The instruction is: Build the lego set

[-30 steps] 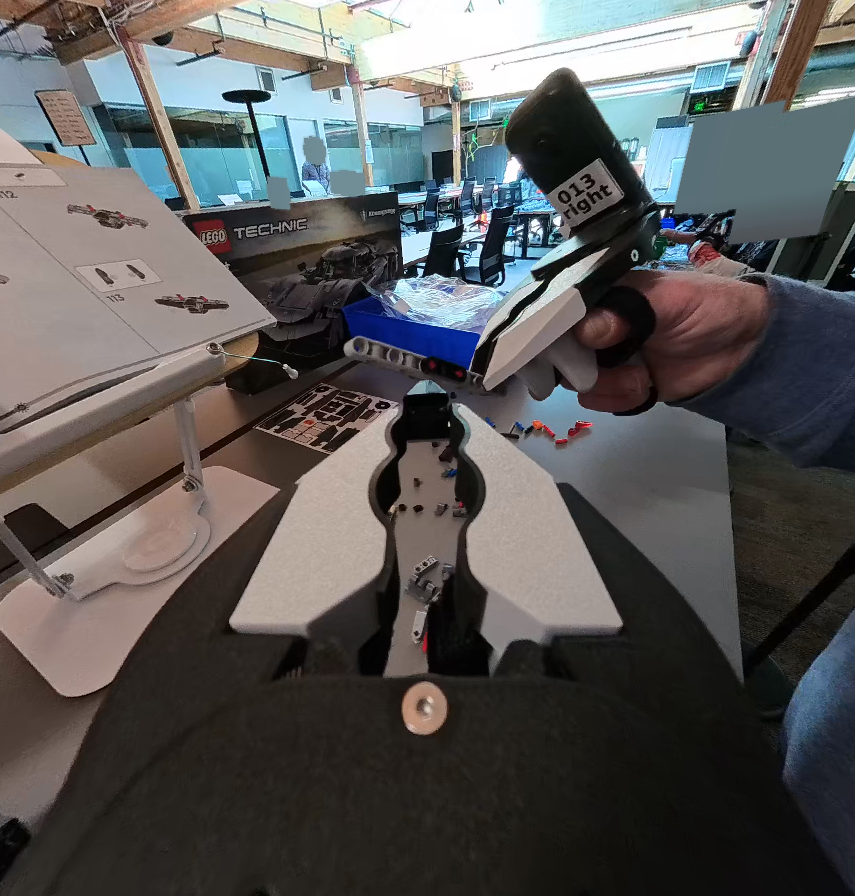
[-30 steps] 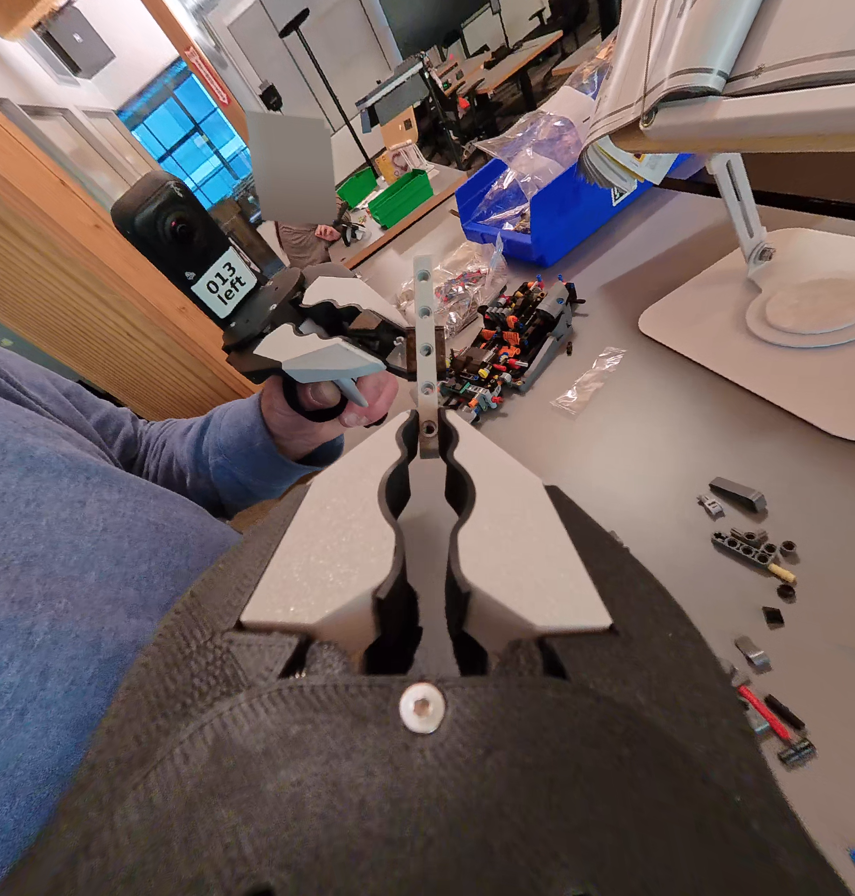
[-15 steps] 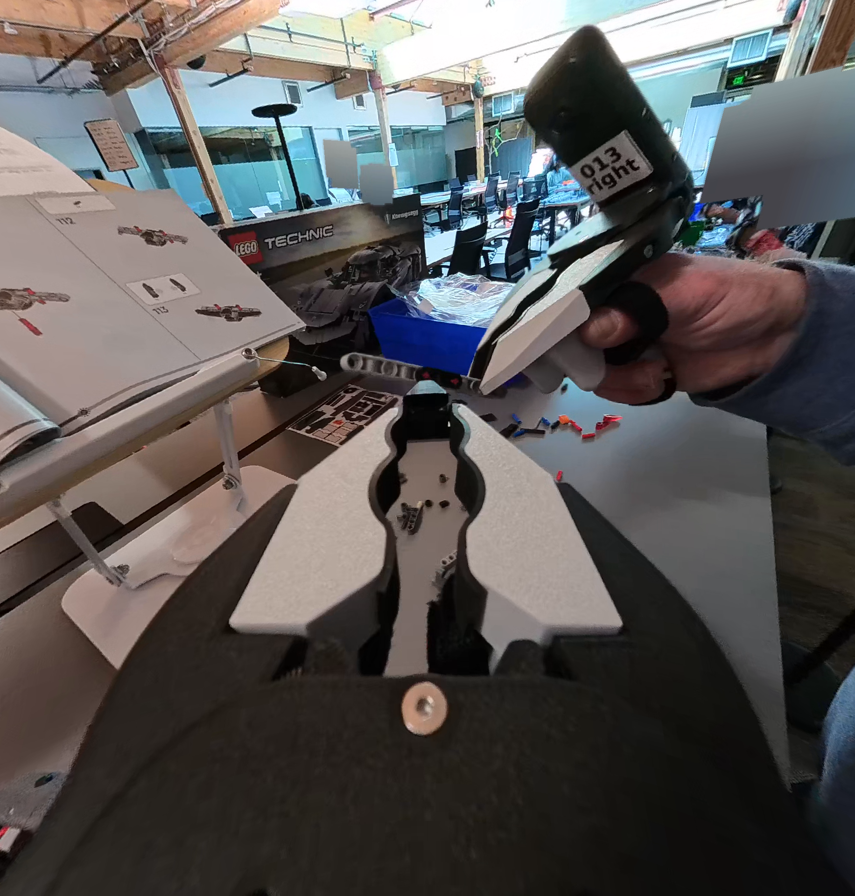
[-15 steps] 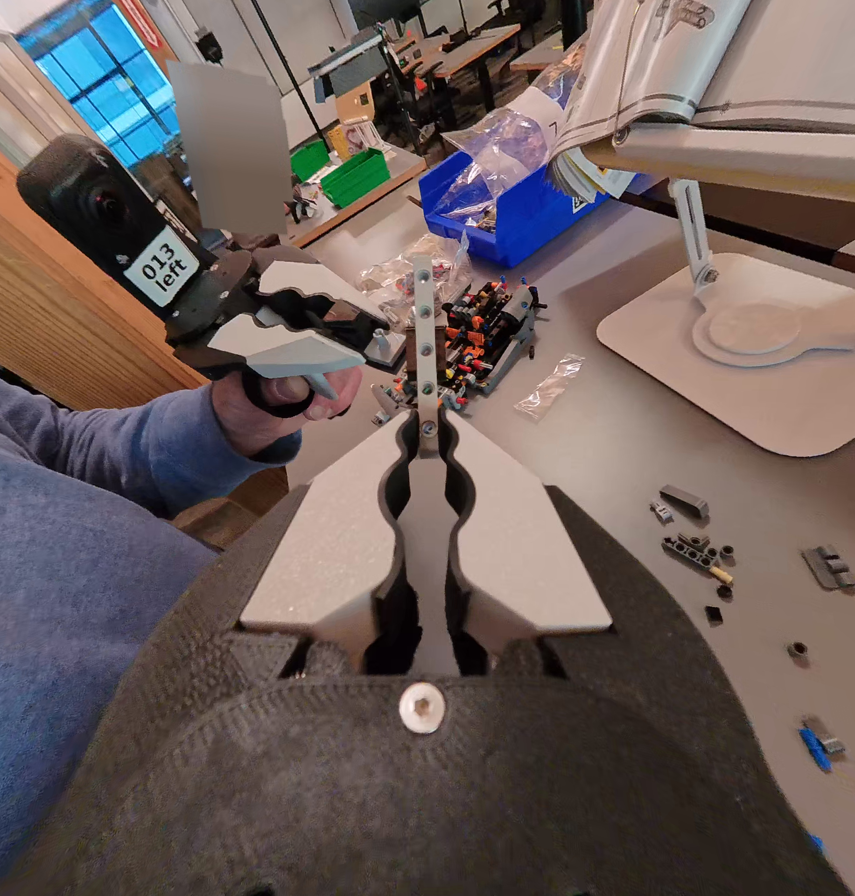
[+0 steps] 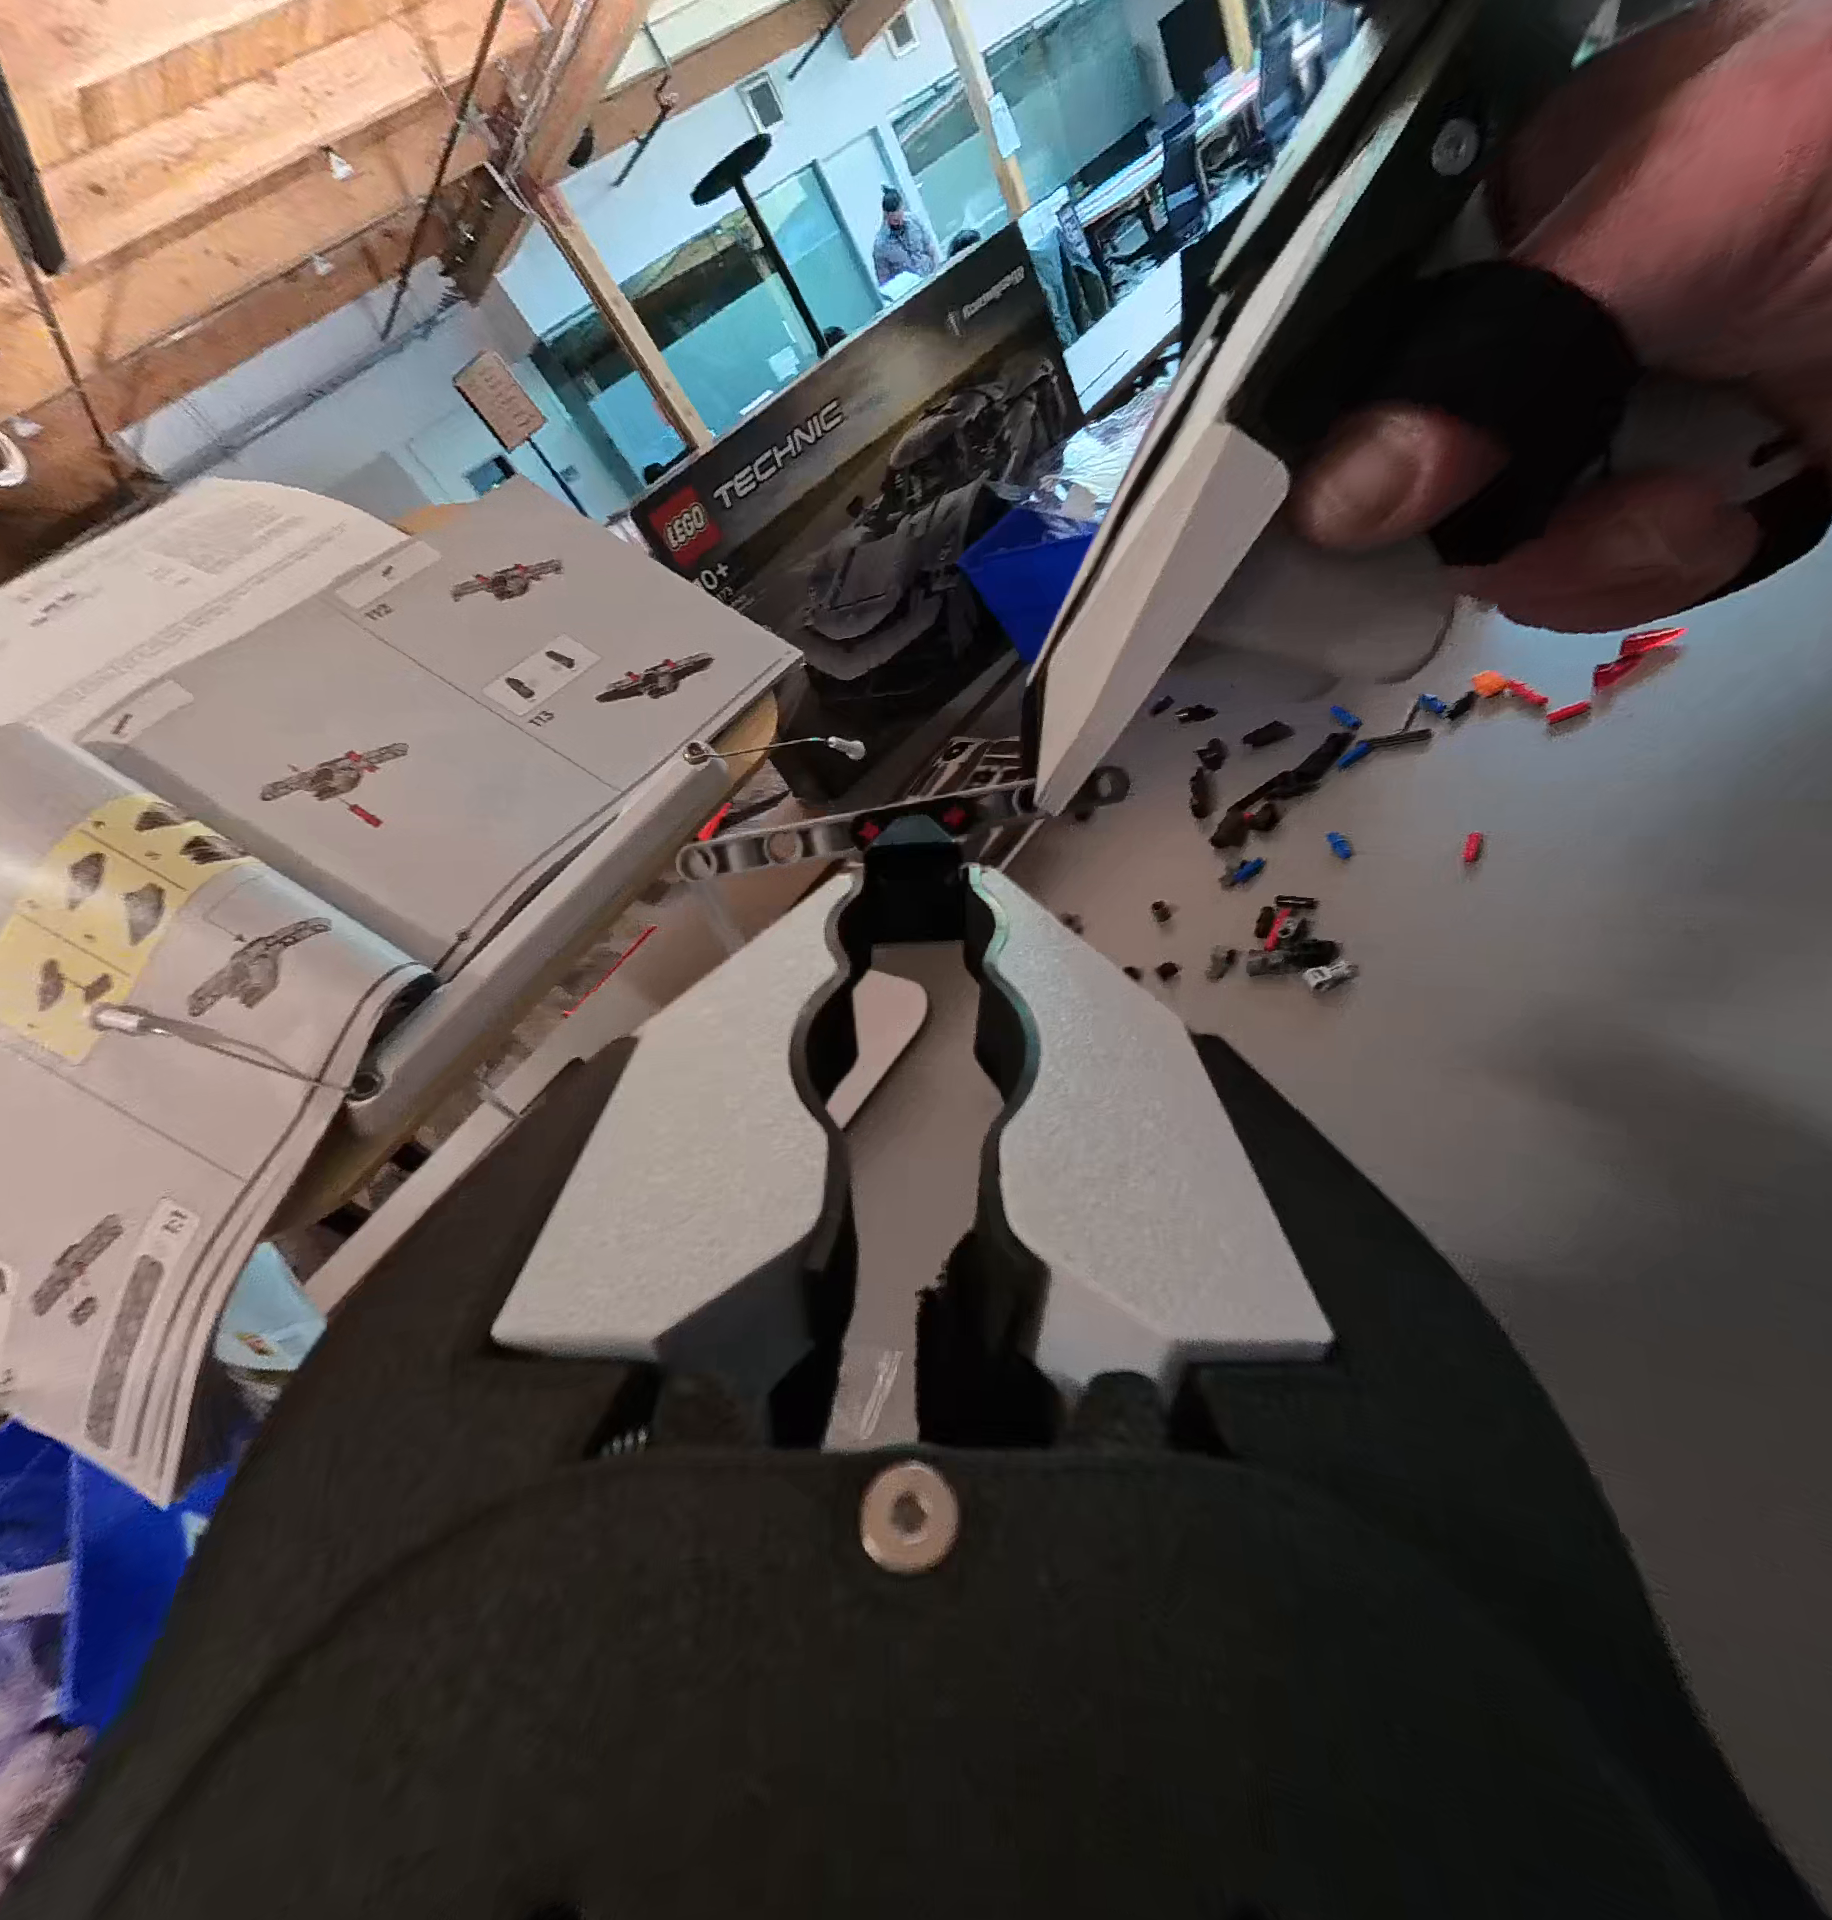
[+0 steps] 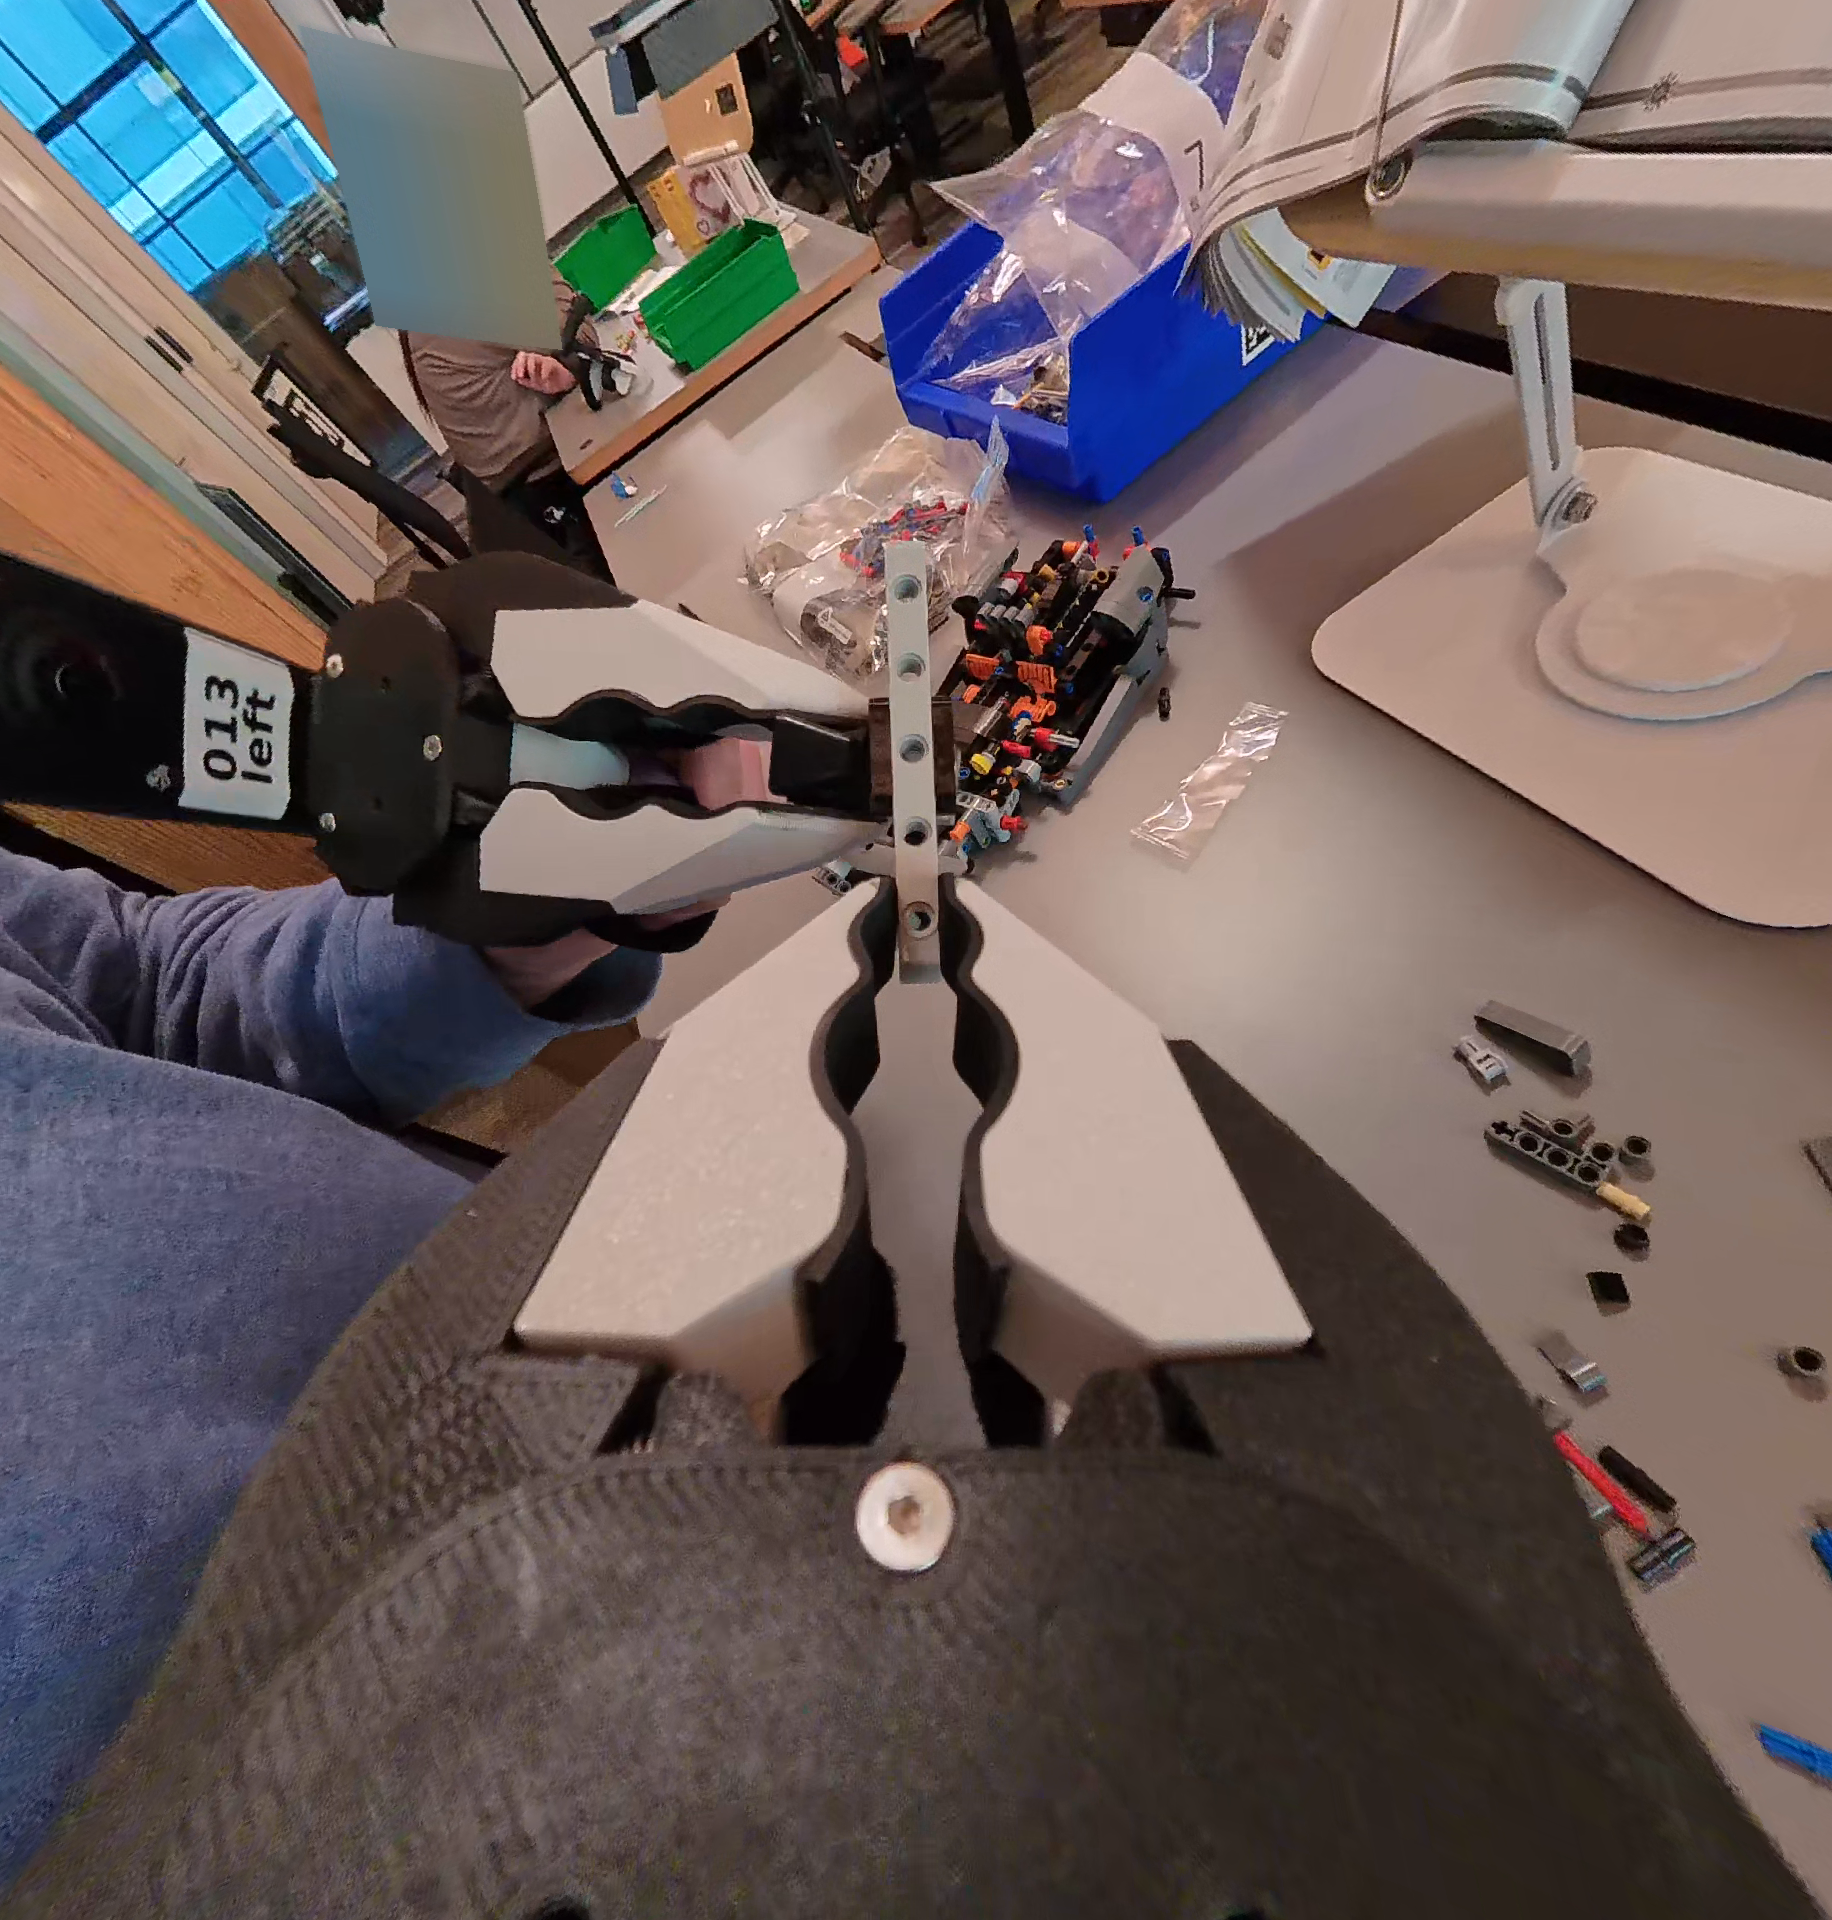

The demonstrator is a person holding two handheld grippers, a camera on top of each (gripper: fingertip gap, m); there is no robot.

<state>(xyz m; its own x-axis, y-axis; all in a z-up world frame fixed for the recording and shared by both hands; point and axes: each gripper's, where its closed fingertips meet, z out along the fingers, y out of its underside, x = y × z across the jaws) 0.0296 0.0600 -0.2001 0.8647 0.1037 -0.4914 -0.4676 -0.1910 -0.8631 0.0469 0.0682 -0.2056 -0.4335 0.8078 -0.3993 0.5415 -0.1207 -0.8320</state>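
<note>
My right gripper (image 6: 917, 906) is shut on the lower end of a long grey beam (image 6: 908, 665) with holes, which stands upright ahead of it. My left gripper (image 6: 858, 758) comes in from the left, shut on a small black piece (image 6: 884, 753) held against the beam's middle. In the left wrist view the left gripper (image 5: 912, 883) grips the black piece (image 5: 910, 847). The beam (image 5: 777, 847) runs crosswise above it with red pins in it. The right gripper (image 5: 1042, 792) holds the beam's right end. A partly built model (image 6: 1068, 675) lies on the table behind.
A grey table (image 6: 1307, 935) carries loose small pieces (image 6: 1561, 1148) at right, parts bags (image 6: 850, 582), a blue bin (image 6: 1120, 353) and a white book stand base (image 6: 1639, 675). The open instruction booklet (image 5: 320, 727) and the set's box (image 5: 860, 488) stand at left. My two grippers' fingertips are within a few centimetres of each other.
The left gripper has rolled and swung in close to the right gripper. It keeps the black piece at the beam. The right gripper still holds the beam.
</note>
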